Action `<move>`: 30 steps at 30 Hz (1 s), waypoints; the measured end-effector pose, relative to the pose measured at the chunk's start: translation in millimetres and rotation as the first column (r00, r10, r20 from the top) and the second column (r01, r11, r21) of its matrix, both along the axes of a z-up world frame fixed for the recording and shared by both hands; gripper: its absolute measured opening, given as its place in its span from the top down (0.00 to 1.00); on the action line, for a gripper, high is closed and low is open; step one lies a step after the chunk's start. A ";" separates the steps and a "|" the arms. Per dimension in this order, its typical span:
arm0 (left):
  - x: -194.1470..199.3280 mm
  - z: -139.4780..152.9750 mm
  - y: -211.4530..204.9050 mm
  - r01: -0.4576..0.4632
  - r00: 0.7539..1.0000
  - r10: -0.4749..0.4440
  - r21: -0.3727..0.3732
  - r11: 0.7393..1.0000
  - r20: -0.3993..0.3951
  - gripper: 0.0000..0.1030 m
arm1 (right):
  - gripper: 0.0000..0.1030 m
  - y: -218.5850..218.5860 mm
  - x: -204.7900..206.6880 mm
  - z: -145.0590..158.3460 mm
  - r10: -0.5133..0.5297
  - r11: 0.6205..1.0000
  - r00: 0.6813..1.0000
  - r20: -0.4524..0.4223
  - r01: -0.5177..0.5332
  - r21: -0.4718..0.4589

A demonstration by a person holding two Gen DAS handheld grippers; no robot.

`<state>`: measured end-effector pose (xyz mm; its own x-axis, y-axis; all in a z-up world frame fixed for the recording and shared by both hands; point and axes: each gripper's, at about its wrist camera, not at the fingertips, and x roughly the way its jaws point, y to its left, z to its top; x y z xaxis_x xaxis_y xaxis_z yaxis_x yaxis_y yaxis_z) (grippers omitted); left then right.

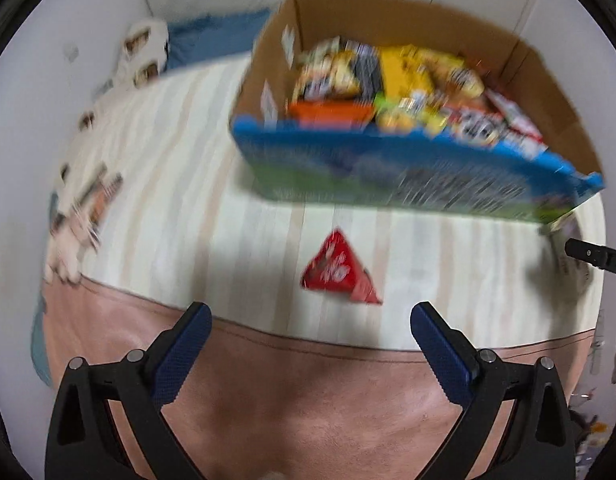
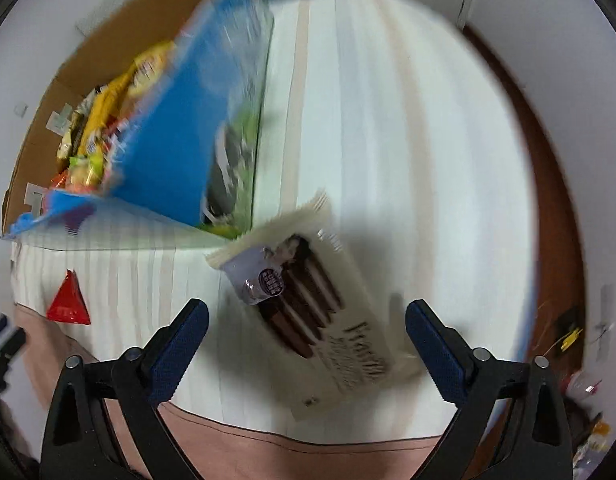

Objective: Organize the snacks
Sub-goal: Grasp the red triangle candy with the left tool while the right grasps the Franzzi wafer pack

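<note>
Red triangular snack pack (image 1: 338,270) lies flat on the striped sheet of the bed (image 1: 168,200), near the bed's front edge, just ahead of the left claw (image 1: 311,316) and a little toward its right finger, not touching either finger. Left claw is spread wide, nothing between the fingers, hovering over the pink blanket (image 1: 288,400) at the front edge. Right claw (image 2: 307,312) also spread wide and holding nothing; a cream chocolate-stick packet (image 2: 308,312) lies on the sheet directly ahead between its fingers, tilted diagonally, no contact visible. Same red pack shows in the right view at far left (image 2: 68,300), near the front edge, well apart from the right claw.

Cardboard box (image 1: 388,20) sits on the bed further back, open top, its front wall printed blue and green. Inside: a heap of mixed snack bags (image 1: 408,88), yellow, orange, green, red and white wrappers, blurred, labels unreadable. From the right view the box (image 2: 88,60) is at the back left of the bed, same bags visible (image 2: 100,132). Chocolate-stick packet's far end lies just beside the box's near corner; touching or not, cannot tell.
</note>
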<state>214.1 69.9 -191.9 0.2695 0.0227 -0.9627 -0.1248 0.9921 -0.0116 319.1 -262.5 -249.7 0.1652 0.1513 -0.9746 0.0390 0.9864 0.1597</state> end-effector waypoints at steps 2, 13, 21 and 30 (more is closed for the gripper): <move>0.7 -15.7 6.8 -0.031 0.998 0.028 -0.054 0.998 -0.047 0.01 | 0.07 4.9 -2.2 -9.4 -0.003 0.997 0.999 -0.043 0.006 0.072; 40.8 -56.9 19.5 -0.117 0.985 0.084 -0.231 0.966 -0.148 0.03 | 0.07 22.9 3.6 -28.4 -0.054 0.996 0.992 -0.111 0.061 0.062; 44.1 -75.7 16.2 -0.111 0.980 0.063 -0.252 0.961 -0.191 0.58 | 0.39 16.6 -8.5 -32.4 -0.134 0.991 0.989 -0.067 0.134 -0.007; -31.4 -85.0 -9.7 -0.001 0.962 -0.077 -0.285 0.959 -0.261 0.60 | 0.39 33.5 -81.7 -35.7 -0.069 0.996 0.985 -0.156 0.078 0.049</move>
